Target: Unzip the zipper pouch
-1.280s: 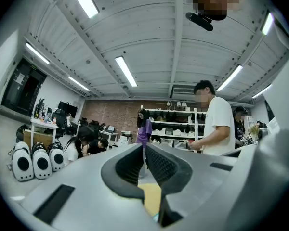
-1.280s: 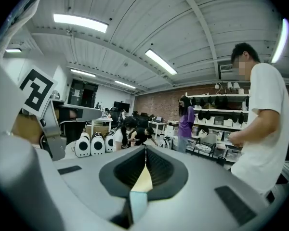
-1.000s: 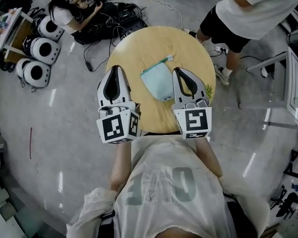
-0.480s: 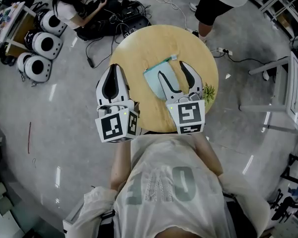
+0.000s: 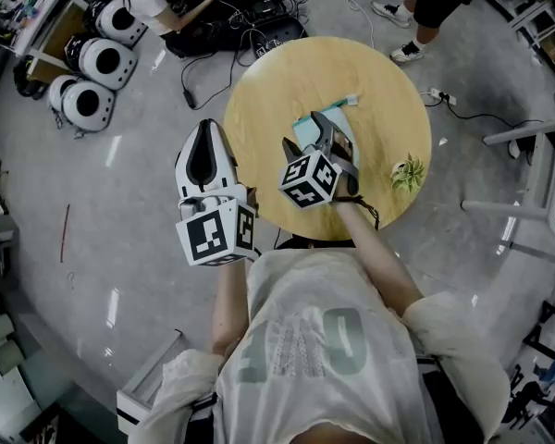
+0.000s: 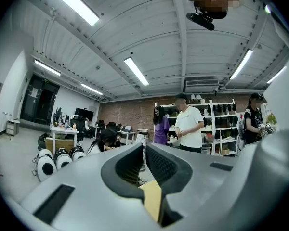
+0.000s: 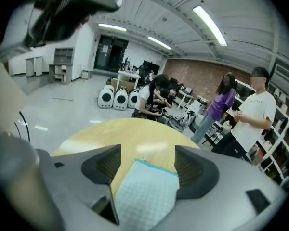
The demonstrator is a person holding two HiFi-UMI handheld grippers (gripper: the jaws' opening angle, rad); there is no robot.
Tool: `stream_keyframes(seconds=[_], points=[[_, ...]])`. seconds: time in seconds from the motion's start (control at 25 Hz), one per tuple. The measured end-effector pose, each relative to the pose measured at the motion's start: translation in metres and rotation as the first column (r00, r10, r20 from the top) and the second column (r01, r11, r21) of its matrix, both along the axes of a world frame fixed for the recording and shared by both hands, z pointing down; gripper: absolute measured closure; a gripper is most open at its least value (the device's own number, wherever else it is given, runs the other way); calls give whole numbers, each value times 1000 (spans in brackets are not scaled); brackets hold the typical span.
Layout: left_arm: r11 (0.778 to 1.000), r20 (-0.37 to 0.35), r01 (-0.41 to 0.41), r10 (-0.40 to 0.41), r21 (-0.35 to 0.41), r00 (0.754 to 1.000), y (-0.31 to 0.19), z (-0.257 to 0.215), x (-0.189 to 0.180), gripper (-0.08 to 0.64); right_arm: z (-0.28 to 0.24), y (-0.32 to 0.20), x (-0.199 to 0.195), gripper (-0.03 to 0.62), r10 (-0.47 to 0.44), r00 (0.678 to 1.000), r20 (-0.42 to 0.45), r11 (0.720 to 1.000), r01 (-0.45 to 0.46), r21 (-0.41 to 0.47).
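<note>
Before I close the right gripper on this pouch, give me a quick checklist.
1. Right gripper jaws apart: ok, they have just been opening.
2. Pouch between those jaws, not pinched: ok.
3. Pouch lying on the table: ok.
4. Zipper pull held: not ok, it lies free at the pouch's far end.
5. Left gripper ready to help: not ok, it is shut, empty and off the table's left edge.

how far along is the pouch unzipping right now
Done: nothing; the light blue zipper pouch lies on the round wooden table, apparently still zipped. In hand: the right gripper, jaws just opened, straddles the pouch without pressing it; the left gripper is shut, empty, beside the table. Left: grip and unzip it.
</note>
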State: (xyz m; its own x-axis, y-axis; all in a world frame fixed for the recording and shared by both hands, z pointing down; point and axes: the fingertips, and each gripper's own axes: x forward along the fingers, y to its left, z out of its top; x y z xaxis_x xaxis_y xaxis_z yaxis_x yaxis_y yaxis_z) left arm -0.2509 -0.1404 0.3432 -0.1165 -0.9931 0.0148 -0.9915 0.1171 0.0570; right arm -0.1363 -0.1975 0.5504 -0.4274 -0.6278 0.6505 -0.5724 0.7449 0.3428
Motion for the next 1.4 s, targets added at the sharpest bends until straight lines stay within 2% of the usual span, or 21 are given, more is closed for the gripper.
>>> stream_keyframes(seconds=[0.16,0.36,0.48,0.6,0.76,0.88,1.08,1.12,1.16,1.4], points=[[999,0,45,-45,-31,999,12,8,-24,518,46,-5,-9,258,32,991,-132,997,-42,-69],[995,-7,80,-81,-57,997,25,19,-43,518,81,-10,-7,259,76,971,-225,984,-109,-137],[994,-20,94,-96,-63,995,33,25,-55,518,93,-13,-5,273,108,968,-227,975,-148,-165],[991,-40,117,-120,-68,992,40,31,-70,518,97,-18,-3,349,135,961,-243,969,-180,-172],[987,-49,142,-146,-73,988,47,38,-85,518,104,-17,-4,385,158,959,-236,953,-210,-216],[986,-60,150,-154,-77,986,49,42,-87,518,107,-12,-5,453,163,960,-229,947,-217,-235],[987,-61,143,-147,-70,987,49,39,-88,518,109,-12,-5,477,212,955,-207,933,-261,-248],[988,-59,142,-146,-69,988,49,38,-88,518,109,-14,-3,519,220,952,-211,930,-270,-248],[988,-58,140,-144,-69,988,49,38,-87,518,108,-16,0,536,228,950,-215,929,-279,-245],[990,-70,121,-126,-68,990,52,42,-79,518,80,-24,19,555,277,948,-159,927,-307,-217]])
